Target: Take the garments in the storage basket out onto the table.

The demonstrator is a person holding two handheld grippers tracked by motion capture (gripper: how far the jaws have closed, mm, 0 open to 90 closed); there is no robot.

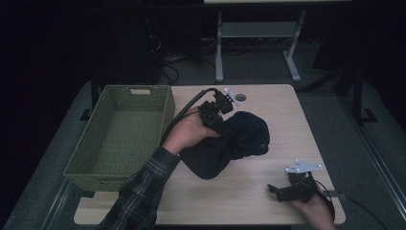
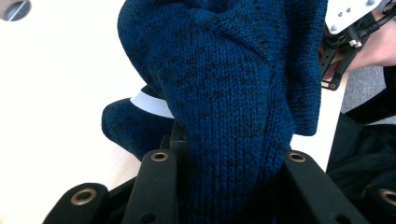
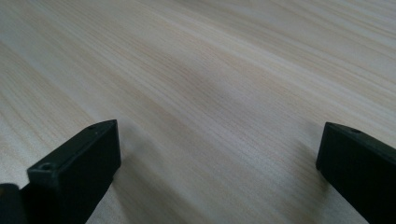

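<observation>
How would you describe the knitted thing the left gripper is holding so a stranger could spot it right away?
Start at the wooden table, then look just right of the green woven basket near the table's middle. The dark blue knit garment lies bunched there, with the left gripper shut on a fold of it. It is the one soft, crumpled cloth item, speckled blue with a white tag.

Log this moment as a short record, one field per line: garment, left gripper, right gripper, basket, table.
garment: dark blue knit garment, bunched at mid-table, white tag showing
left gripper: left gripper shut on a fold of the knit
right gripper: right gripper open, nothing between its jaws, low over bare wood near the table's front right corner
basket: green woven basket at the table's left edge, nothing in it
table: light wood table
</observation>
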